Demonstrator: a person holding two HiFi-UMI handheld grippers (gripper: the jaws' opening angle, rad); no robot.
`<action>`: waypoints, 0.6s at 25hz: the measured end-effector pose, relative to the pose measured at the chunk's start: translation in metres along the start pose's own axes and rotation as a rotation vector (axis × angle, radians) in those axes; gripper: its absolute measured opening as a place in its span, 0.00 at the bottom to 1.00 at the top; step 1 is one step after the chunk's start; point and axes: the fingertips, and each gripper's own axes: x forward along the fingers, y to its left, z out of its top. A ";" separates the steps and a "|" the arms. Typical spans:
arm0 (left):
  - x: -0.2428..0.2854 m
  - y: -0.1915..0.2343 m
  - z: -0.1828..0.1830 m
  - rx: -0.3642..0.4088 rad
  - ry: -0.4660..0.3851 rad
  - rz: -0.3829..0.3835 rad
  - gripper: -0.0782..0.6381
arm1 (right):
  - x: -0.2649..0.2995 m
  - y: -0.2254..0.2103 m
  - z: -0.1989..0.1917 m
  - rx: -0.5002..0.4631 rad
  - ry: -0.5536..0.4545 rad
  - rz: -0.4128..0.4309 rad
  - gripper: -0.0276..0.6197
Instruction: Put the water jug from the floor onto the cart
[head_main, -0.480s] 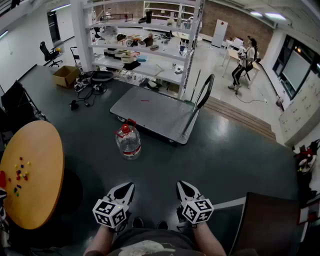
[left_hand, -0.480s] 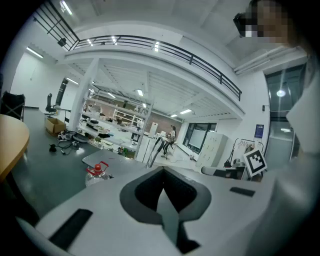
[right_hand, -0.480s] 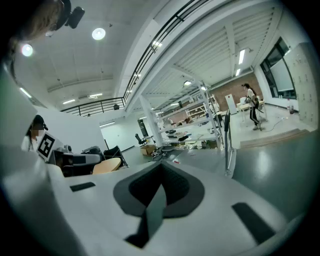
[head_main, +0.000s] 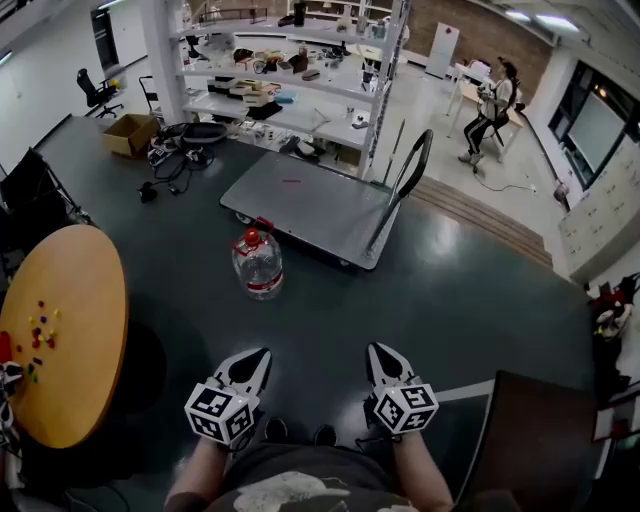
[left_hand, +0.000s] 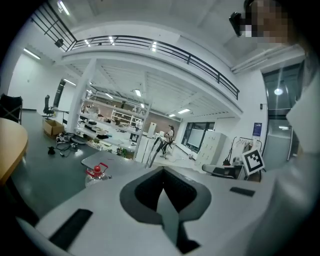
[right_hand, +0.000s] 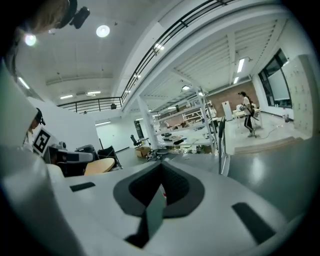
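The water jug (head_main: 258, 265), clear with a red cap and red handle, stands upright on the dark floor just in front of the cart. The cart's grey platform (head_main: 300, 205) lies beyond it, with its black push handle (head_main: 408, 180) at the right end. My left gripper (head_main: 258, 356) and right gripper (head_main: 380, 350) hang side by side low in the head view, well short of the jug, both shut and empty. In the left gripper view the jug (left_hand: 97, 172) sits left of the shut left gripper (left_hand: 162, 174). The right gripper (right_hand: 162, 188) points toward the cart handle (right_hand: 220, 136).
A round wooden table (head_main: 70, 330) with small coloured pieces stands at the left. White shelving (head_main: 280, 85), a cardboard box (head_main: 130, 133) and floor cables (head_main: 170, 165) lie behind the cart. A person (head_main: 488, 108) stands far back right. A dark panel (head_main: 540, 440) sits at lower right.
The head view has shifted slightly, so jug and cart sit a bit higher in the frame. Both grippers stay shut and side by side. The jug has not moved on the floor.
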 end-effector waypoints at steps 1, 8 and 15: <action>-0.001 0.001 -0.001 0.003 0.002 0.004 0.12 | 0.001 0.000 0.002 0.010 -0.009 0.004 0.03; -0.017 0.027 -0.005 -0.026 0.002 0.045 0.12 | 0.015 0.011 0.013 0.011 -0.044 0.007 0.03; -0.026 0.067 0.007 0.005 -0.003 0.061 0.12 | 0.054 0.037 0.022 0.030 -0.080 0.016 0.03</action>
